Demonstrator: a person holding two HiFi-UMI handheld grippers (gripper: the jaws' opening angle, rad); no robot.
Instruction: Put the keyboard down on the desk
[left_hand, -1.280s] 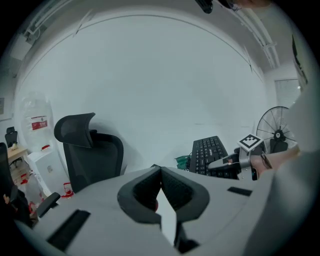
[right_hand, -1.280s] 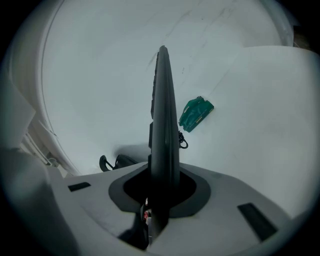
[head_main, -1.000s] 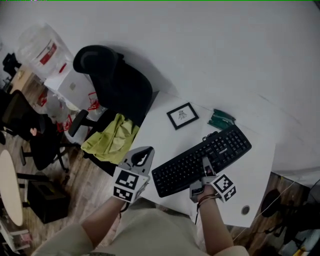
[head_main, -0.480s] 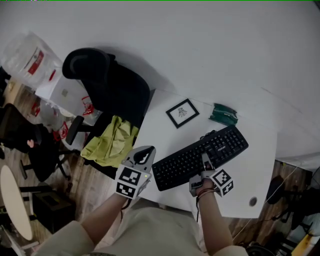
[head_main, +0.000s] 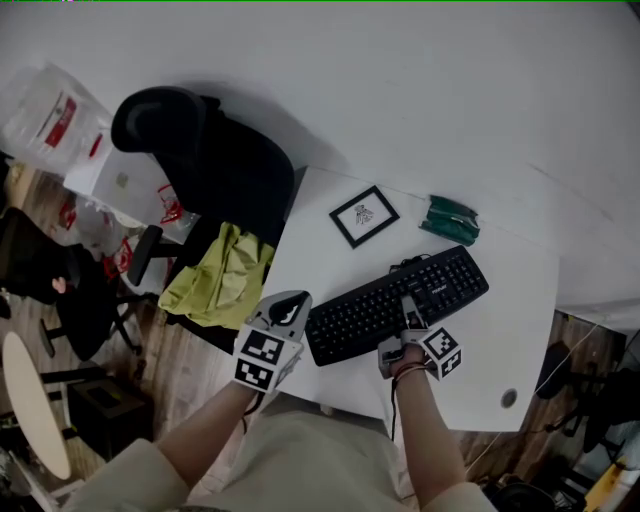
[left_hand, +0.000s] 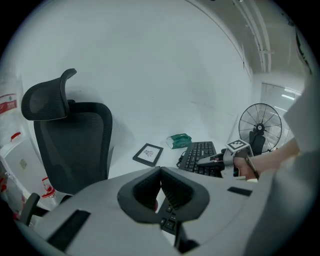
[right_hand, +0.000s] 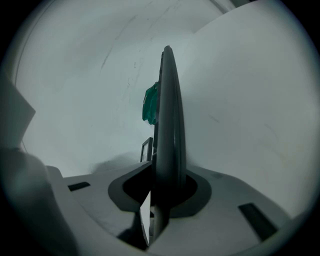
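Black office chair (head_main: 215, 160), yellow-green cloth (head_main: 222, 280) draped on it. Left gripper (head_main: 287, 308): jaws together, empty, beside the keyboard's left end. Framed picture (head_main: 364, 215). Black keyboard (head_main: 395, 300) at the desk's near edge, clamped by the right gripper (head_main: 408, 312). Green packet (head_main: 449, 220). White desk (head_main: 520, 330); white wall (head_main: 420, 90), wood floor (head_main: 170, 360).

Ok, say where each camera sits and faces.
Head view: on the person's head, facing steeply down at the white desk; forearms, left hand-held gripper and right hand-held gripper show.
Left gripper view: on that gripper, facing across the desk to a black mesh chair; right hand shows.
Right gripper view: on that gripper, looking along the clamped black keyboard.
Shared by all: keyboard, green packet.
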